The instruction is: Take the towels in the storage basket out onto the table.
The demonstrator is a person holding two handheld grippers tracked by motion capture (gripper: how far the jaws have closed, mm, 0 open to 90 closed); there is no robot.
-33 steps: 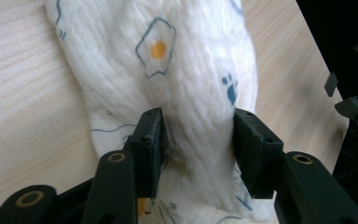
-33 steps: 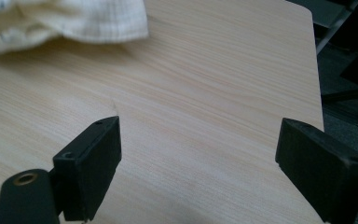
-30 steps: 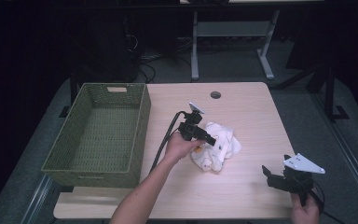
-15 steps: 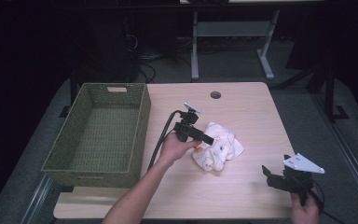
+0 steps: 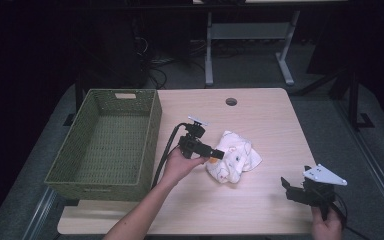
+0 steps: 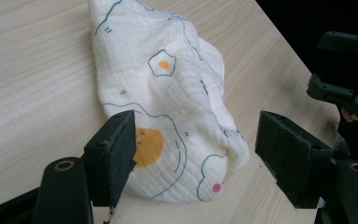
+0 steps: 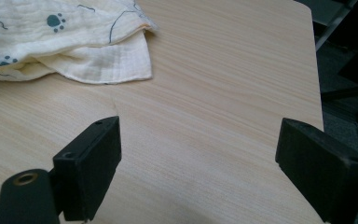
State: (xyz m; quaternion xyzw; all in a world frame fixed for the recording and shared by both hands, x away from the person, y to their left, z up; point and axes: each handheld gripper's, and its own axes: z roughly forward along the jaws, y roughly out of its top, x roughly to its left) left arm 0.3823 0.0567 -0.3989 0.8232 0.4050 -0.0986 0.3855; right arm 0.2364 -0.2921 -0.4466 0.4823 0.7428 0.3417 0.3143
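A crumpled white cloth (image 5: 233, 157) printed with fried eggs and paw prints lies in a heap on the wooden table (image 5: 260, 120). My left gripper (image 5: 219, 154) is at the cloth's left side, pointing right at it. In the left gripper view its jaws (image 6: 196, 149) have just been opening and stand wide around the near end of the cloth (image 6: 168, 93); the pads do not press on it. My right gripper (image 5: 286, 186) rests low at the table's front right, open, with bare wood between its jaws (image 7: 200, 158). A corner of the cloth (image 7: 74, 46) lies ahead of it.
A green woven basket (image 5: 107, 150) with nothing in it stands at the table's left side, close to my left forearm. A round cable hole (image 5: 231, 101) is at the back of the table. The right gripper (image 6: 349, 70) shows beyond the cloth in the left gripper view.
My left hand has drawn back a little to the left, and its jaws have opened off the cloth, which now lies loose on the table. The right gripper has not moved.
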